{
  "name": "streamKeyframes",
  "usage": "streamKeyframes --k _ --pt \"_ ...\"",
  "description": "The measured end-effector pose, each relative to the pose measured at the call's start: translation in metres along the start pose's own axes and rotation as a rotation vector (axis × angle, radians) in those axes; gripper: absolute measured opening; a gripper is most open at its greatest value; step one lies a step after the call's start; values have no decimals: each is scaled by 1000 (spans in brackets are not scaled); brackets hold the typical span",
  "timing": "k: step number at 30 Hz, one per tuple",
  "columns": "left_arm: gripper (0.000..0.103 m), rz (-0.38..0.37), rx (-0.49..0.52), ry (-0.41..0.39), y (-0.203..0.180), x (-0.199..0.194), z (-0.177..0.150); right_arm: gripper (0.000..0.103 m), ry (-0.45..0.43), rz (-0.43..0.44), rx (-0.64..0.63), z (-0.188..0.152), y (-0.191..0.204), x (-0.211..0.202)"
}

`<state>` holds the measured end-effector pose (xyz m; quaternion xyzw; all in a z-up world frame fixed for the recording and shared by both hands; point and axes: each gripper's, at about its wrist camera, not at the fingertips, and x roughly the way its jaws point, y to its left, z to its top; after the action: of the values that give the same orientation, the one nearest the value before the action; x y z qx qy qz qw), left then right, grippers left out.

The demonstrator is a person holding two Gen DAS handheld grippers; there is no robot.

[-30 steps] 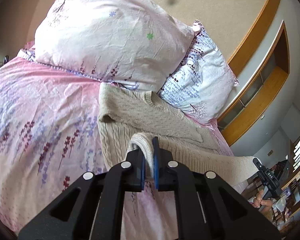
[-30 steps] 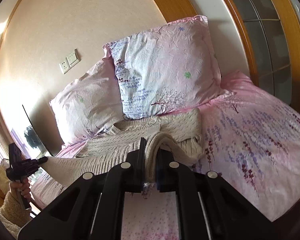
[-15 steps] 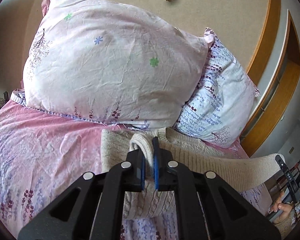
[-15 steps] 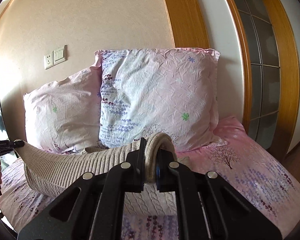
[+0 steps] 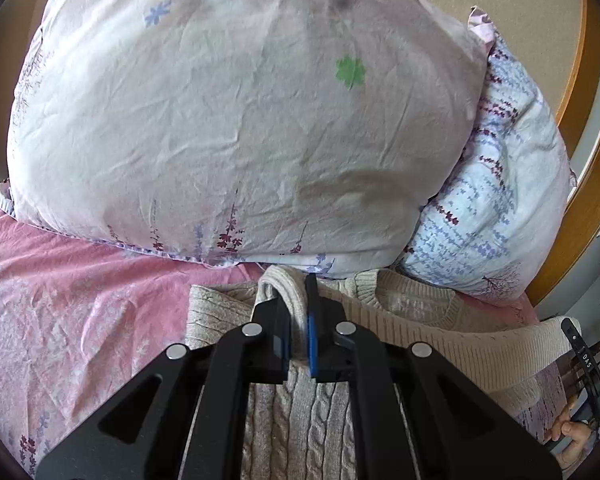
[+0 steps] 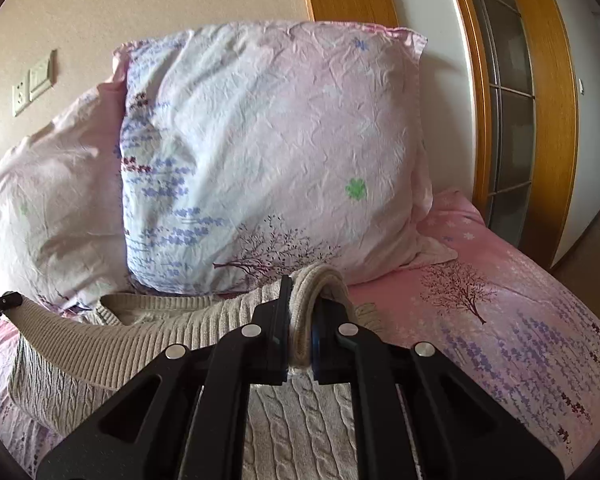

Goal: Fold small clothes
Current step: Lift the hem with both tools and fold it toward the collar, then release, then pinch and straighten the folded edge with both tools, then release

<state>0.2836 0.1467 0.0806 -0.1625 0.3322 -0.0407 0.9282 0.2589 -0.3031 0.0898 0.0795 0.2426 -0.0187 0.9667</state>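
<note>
A cream cable-knit sweater [image 5: 300,420] lies on the pink floral bedspread, neckline [image 5: 412,304] toward the pillows. My left gripper [image 5: 298,316] is shut on a bunched corner of its ribbed hem, held just over the sweater's left shoulder. My right gripper [image 6: 302,316] is shut on the other hem corner [image 6: 320,280] near the right shoulder. The ribbed hem [image 6: 100,344] stretches taut between the two grippers, across the sweater's body [image 6: 300,432]. The other gripper shows at the edge of each wrist view.
Two floral pillows [image 5: 228,120] [image 6: 268,152] stand right behind the sweater's neckline against the wall. The pink bedspread [image 6: 500,320] spreads out on both sides. A wooden frame with glass panes [image 6: 512,120] stands to the right of the bed.
Both grippers have carried the hem from the sweater's lower part forward over its body, up to the neckline near the pillows. The pillows now loom much closer.
</note>
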Motion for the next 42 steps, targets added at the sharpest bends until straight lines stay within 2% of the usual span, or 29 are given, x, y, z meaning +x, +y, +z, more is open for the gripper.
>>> streamKeyframes --k 4,7,17,21,22,24,25,26,27,34,40,42 --pt "6 23 -8 43 2 30 -4 8 77 -30 27 -7 1 29" --pt "6 29 -20 61 5 43 -7 8 88 -37 42 -9 2 39" --pt "6 28 -35 88 8 65 -7 8 134 -69 72 -10 0 61" --pt "7 25 -36 104 5 72 -7 8 180 -82 104 -11 -3 74" --pt "7 26 -39 112 4 74 -6 11 198 -74 121 -11 -3 78" --pt "9 28 -51 128 3 79 -6 29 234 -62 149 -11 -5 84" --pt "11 25 -58 137 3 80 -6 45 237 -62 157 -10 -6 85" --pt "17 19 -64 143 3 81 -6 54 234 -61 159 -9 -6 84" --pt "25 18 -67 142 3 81 -6 55 224 -56 155 -8 -5 83" --pt "46 15 -66 115 2 69 -3 57 221 -25 151 -2 -8 73" --pt "47 16 -59 92 20 38 -4 57 208 -40 159 -1 -32 47" --pt "47 -8 -55 95 30 24 -8 57 204 -32 156 -2 -43 35"
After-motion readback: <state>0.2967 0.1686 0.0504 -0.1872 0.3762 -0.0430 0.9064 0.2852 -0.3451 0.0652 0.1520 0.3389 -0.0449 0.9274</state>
